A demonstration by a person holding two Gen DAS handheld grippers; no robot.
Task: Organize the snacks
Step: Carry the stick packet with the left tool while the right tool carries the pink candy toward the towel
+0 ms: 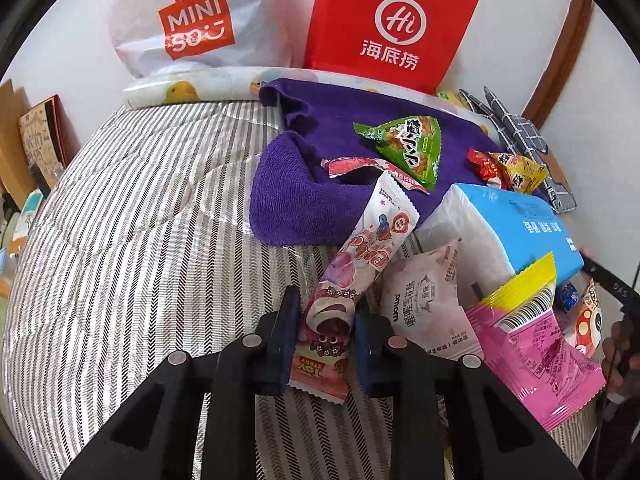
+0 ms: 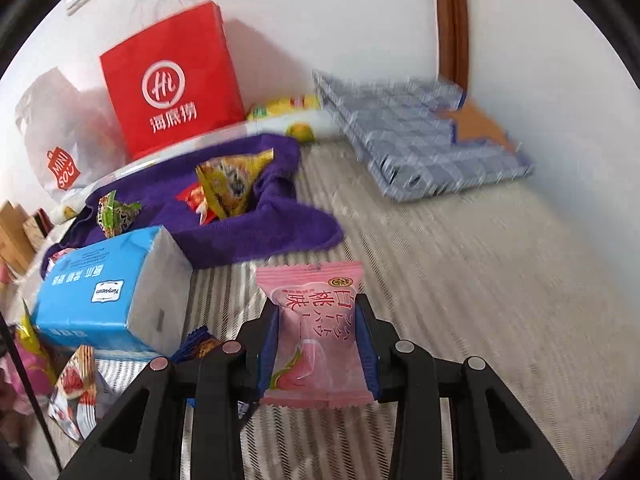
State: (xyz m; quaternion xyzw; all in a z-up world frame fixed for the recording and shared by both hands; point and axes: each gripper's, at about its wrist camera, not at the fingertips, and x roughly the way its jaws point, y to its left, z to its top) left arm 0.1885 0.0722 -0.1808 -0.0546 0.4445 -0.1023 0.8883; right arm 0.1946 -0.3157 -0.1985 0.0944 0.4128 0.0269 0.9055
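- The left tool (image 1: 326, 320) is closed on a long pink-and-white candy packet (image 1: 360, 264) with cartoon printing; its fingers pinch the lower end, and the upper end leans toward the purple towel (image 1: 296, 184).
- The right tool (image 2: 318, 340) grips a small pink peach-flavoured packet (image 2: 316, 328), held upright between its fingers above the striped bed cover (image 2: 480, 280).
- The towel looks like the collecting spot (a judgement from what already lies there): a green triangular snack (image 1: 408, 144), a small red-and-white wrapper (image 1: 360, 168) and, at its edge, a yellow-and-red wrapped snack (image 1: 508, 170).
- Still unsorted, beside the blue tissue pack (image 1: 516, 224): a pale pink pillow packet (image 1: 428, 300), a magenta packet with a yellow top (image 1: 536, 344) and a small orange-and-white one (image 1: 588, 320) at the right edge. The right wrist view adds a fig-printed packet (image 2: 76, 388) and a dark blue wrapper (image 2: 200, 346) near the tissue pack.
- So the job seems under halfway: a few snacks gathered, two in the tools, at least five left loose.
- Behind stand a red paper bag (image 1: 388, 28) and a white Miniso bag (image 1: 192, 20); whether they serve as containers, I cannot tell.
- The right wrist view is motion-blurred, so fine detail on the checked cloth (image 2: 420, 144) is unclear.
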